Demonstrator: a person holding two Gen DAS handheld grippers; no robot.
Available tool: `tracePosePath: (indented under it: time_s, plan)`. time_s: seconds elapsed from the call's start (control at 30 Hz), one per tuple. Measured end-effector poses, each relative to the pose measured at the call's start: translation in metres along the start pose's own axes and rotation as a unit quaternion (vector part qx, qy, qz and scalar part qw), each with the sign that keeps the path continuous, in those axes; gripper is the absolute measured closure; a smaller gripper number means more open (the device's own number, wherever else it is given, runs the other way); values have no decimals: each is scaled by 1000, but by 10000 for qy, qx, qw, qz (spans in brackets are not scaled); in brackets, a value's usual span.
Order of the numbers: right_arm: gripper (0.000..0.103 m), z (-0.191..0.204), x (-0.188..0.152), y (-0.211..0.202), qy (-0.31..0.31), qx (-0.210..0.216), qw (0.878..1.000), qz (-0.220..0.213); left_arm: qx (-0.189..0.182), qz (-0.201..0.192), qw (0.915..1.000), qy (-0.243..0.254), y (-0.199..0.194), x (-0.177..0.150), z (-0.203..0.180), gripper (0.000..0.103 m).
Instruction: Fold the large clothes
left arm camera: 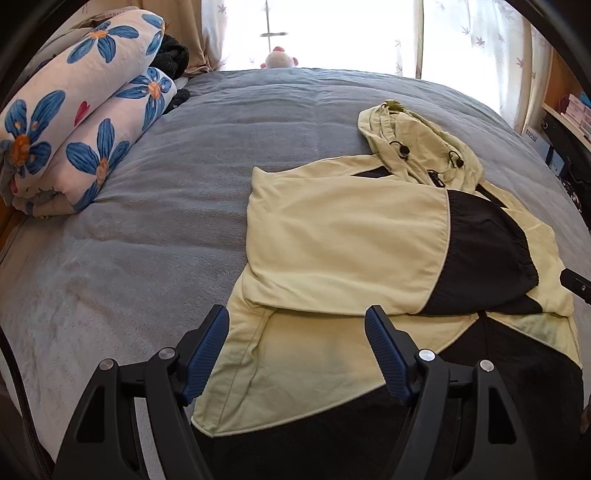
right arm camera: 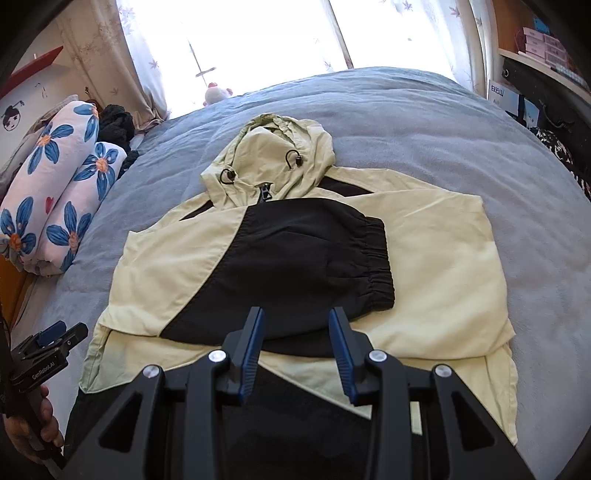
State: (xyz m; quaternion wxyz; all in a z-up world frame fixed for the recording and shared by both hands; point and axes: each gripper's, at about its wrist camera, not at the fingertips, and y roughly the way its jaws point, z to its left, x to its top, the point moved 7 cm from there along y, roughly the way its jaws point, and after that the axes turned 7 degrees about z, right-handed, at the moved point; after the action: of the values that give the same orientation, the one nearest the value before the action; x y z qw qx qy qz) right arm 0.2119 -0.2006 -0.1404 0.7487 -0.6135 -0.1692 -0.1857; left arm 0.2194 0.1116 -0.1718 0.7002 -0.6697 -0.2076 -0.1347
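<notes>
1. Bedroom; grey bed cover (left arm camera: 155, 229) spread wide, bright curtained window (left arm camera: 332, 29) beyond its far edge, shelving (right arm camera: 543, 48) at the right.
2. Pale yellow and black hooded jacket (right arm camera: 443, 266) lying flat on the right half of the cover, hood (right arm camera: 280, 155) toward the window, hem toward the cameras.
3. One sleeve (left arm camera: 351, 236) folded across the chest, its black elastic cuff (right arm camera: 376, 258) ending short of the jacket's right edge.
4. Two black drawstring toggles (right arm camera: 299, 160) on the hood; one zip pull (right arm camera: 265, 190) at the collar.
5. Left of the jacket: broad bare stretch of cover up to one folded blue-flowered quilt (left arm camera: 74, 122), seen as two stacked rolls, at the left edge.
6. Right of the jacket: narrower bare band of cover before the bed's edge.
7. One pink soft toy (left arm camera: 279, 59) at the far edge; dark knitted items (right arm camera: 116, 120) behind the quilt.
8. Left gripper (left arm camera: 297, 319) above the jacket's lower left corner, blue-padded fingers (left arm camera: 207, 354) spread wide, nothing between them.
9. Right gripper (right arm camera: 297, 321) above the lower middle of the jacket, jaws parted more narrowly, clear of the cloth, holding nothing.
10. Hand (right arm camera: 33, 432) on the left gripper's handle, visible in the right wrist view.
</notes>
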Motion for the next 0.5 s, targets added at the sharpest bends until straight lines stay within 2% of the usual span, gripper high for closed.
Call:
tracePosePath:
  time_s: [0.17,0.23,0.3,0.4,0.5]
  plan:
    - [66,6,-5,-18,-78,-117,9999,-34,-10,-26,10000,33,-21,-7,-4,28]
    - [65,7,-7,-24,-92,-201,9997,-56,66,-31,10000,63,-29,-9,-4,27]
    - [58,7,-10,-32,-106,-326,9994,-105,209,-47,9997,114,-37,-13,-4,26]
    - [57,6,-14,-42,-110,-491,9986,-172,434,-37,9989,179,-45,-19,-3,26]
    - [57,6,-23,-52,-75,-468,9987,-176,408,-32,9990,151,-56,-27,0,26]
